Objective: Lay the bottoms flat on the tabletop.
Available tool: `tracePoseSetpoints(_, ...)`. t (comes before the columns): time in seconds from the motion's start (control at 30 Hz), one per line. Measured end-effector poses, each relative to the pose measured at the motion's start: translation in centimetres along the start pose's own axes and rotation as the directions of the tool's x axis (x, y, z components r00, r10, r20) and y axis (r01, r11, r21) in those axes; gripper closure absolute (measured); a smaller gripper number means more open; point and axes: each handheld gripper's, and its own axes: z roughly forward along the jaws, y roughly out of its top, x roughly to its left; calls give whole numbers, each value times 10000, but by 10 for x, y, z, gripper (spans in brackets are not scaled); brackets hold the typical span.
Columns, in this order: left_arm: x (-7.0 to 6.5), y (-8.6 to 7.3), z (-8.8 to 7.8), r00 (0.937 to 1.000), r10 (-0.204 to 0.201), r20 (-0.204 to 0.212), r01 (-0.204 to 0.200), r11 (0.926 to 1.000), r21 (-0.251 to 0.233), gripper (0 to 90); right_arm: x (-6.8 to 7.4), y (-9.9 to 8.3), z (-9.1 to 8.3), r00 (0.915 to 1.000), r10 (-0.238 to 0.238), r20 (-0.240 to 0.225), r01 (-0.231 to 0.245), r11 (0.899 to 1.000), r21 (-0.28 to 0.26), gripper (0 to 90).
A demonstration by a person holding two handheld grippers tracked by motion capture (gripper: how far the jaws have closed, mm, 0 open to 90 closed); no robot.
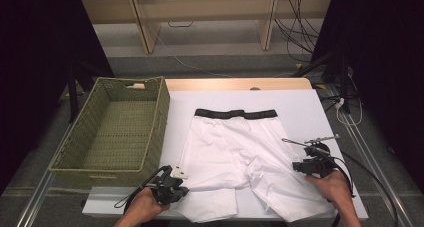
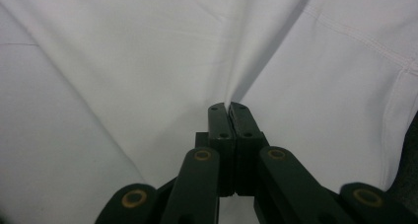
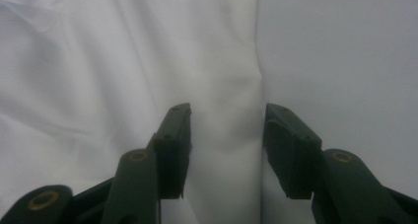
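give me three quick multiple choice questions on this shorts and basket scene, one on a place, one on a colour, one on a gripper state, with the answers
1. Where does the woven basket stand relative to the white shorts?
A. to their left, as the high view shows it
B. on top of them
C. to their right

2. What colour is the shorts' waistband?
A. red
B. black
C. yellow

3. How do the jaws of the left gripper stand?
A. wide open above the basket
B. closed on the basket's rim
C. pinched together on a fold of the white fabric

Answers:
1. A, the basket sits at the table's left edge, beside the shorts.
2. B, a dark band runs along the far end of the shorts.
3. C, the left gripper view shows both jaw tips meeting with cloth creasing up between them.
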Motion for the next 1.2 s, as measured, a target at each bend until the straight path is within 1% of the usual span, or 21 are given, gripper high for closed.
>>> tracePoseSetpoints(0.07,0,-1,-1,10000,73,17,-73,10000,45,890,3,-2,0,9990,-338,281,338,9994,-2,711)
tracePoseSetpoints(0.13,0,-3,-3,9999,105,47,-105,9999,78,890,3,-5,-3,9991,-393,158,390,9990,204,832)
tracePoseSetpoints(0.17,1,-4,-4,9999,128,60,-129,9999,114,890,3,-7,-4,9987,-463,223,457,9986,252,878)
tracePoseSetpoints(0.2,1,-5,-5,9999,134,75,-135,9998,112,890,2,-10,-6,9988,-465,176,459,9984,322,898)
tracePoseSetpoints(0.3,0,-6,-7,9994,289,176,-293,9993,250,890,-2,-19,-13,9988,-436,239,423,9978,519,900)
tracePoseSetpoints(0.37,-1,-8,-8,9990,345,275,-354,9988,338,890,-5,-25,-17,9994,-299,172,289,9979,582,900)
tracePoseSetpoints(0.47,-2,-12,-10,9985,398,376,-414,9982,428,890,-6,-31,-20,9993,-347,149,336,9971,680,900)
tracePoseSetpoints(0.57,-1,-15,-13,9988,318,367,-332,9987,395,890,-4,-34,-22,9989,-467,87,459,9957,802,900)
tracePoseSetpoints(0.63,0,-16,-14,9992,231,318,-242,9992,333,888,-2,-34,-22,9987,-497,143,485,9961,743,900)
tracePoseSetpoints(0.67,1,-16,-14,9993,208,305,-217,9992,322,887,-2,-34,-22,9983,-548,188,536,9968,600,878)
tracePoseSetpoints(0.7,1,-16,-14,9993,204,300,-214,9993,317,886,-2,-34,-21,9984,-526,200,518,9979,395,750)
tracePoseSetpoints(0.77,1,-16,-14,9994,206,269,-214,9993,300,886,-2,-30,-19,9996,-246,120,244,9995,195,609)
tracePoseSetpoints(0.8,1,-16,-14,9994,212,262,-220,9993,308,887,-2,-27,-18,9996,-249,110,248,9997,24,577)
tracePoseSetpoints(0.87,1,-16,-13,9995,186,272,-195,9993,306,887,-1,-22,-17,9998,-144,144,148,9996,-241,568)
tracePoseSetpoints(0.97,2,-16,-13,9995,146,265,-154,9995,293,887,0,-13,-12,9996,-125,268,136,9991,-393,569)
tracePoseSetpoints(1.0,2,-16,-13,9995,133,270,-141,9995,295,887,0,-10,-9,9993,-155,353,169,9991,-386,570)
tracePoseSetpoints(1.03,2,-16,-13,9995,125,275,-133,9995,298,887,0,-8,-5,9995,-103,288,111,9995,-282,593)
tracePoseSetpoints(1.07,2,-16,-13,9995,117,281,-125,9995,297,887,1,-8,-3,9998,-117,186,121,9997,-192,638)
tracePoseSetpoints(1.13,2,-16,-13,9995,108,293,-117,9995,295,887,4,-9,-2,9981,-321,517,329,9994,-145,806)
tracePoseSetpoints(1.17,2,-16,-13,9995,109,299,-118,9995,295,887,4,-9,-4,9990,-332,305,333,9994,-3,866)
tracePoseSetpoints(1.2,2,-16,-13,9995,113,300,-121,9995,298,887,4,-10,-4,9993,-336,171,335,9994,84,891)
